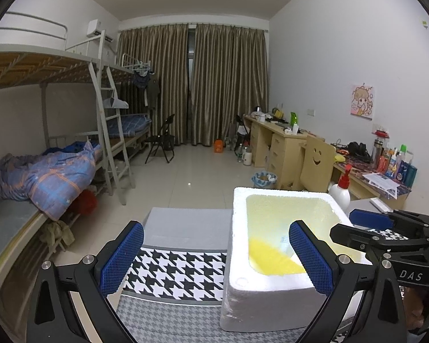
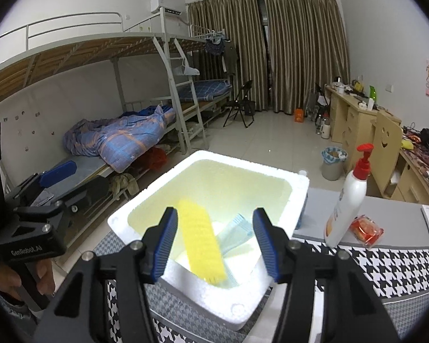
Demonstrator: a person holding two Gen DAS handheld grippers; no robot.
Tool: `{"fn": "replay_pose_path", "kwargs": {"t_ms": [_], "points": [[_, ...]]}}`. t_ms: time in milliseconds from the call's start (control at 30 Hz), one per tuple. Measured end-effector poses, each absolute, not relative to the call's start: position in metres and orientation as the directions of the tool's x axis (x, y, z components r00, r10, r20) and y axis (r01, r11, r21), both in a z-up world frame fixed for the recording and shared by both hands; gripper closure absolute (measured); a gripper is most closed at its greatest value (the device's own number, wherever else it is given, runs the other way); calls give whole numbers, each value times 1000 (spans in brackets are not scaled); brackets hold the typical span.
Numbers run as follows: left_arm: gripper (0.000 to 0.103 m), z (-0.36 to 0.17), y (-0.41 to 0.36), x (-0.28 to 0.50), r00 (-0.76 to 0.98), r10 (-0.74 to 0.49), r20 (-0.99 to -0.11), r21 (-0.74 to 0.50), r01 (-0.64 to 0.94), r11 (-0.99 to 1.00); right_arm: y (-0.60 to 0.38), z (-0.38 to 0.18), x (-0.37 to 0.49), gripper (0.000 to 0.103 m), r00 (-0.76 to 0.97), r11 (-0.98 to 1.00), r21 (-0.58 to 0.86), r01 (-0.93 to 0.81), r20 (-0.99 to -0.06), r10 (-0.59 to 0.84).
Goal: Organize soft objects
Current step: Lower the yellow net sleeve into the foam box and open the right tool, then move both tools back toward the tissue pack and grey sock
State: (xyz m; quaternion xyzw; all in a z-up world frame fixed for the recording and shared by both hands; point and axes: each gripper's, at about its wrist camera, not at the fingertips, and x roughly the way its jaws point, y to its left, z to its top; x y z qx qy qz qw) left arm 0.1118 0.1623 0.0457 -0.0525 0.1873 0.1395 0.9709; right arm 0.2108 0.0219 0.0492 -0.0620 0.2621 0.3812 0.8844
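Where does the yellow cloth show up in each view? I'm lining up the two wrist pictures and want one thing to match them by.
Left wrist: yellow cloth lies low in the foam box, lower centre-right, partly behind the right blue pad.
Right wrist: yellow cloth slants down the box's middle, lower centre, between the two pads.
Shared landmark: the pump bottle with the red top, just right of the box.

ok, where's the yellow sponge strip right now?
In the right wrist view, the flat yellow sponge strip lies slanted inside the white foam box, over the pale blue cloth, framed by the open right gripper.
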Motion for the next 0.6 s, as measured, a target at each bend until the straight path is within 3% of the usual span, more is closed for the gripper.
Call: {"fn": "replay_pose_path", "kwargs": {"t_ms": [367, 600], "points": [[1, 53, 129, 98, 910, 220, -351, -37, -248, 968, -7, 55, 196, 41, 599, 711, 90, -697, -472, 647], [1, 55, 107, 94, 918, 211, -337, -30, -234, 972, -28, 59, 190, 21, 626, 718, 77, -691, -432, 649]]}}
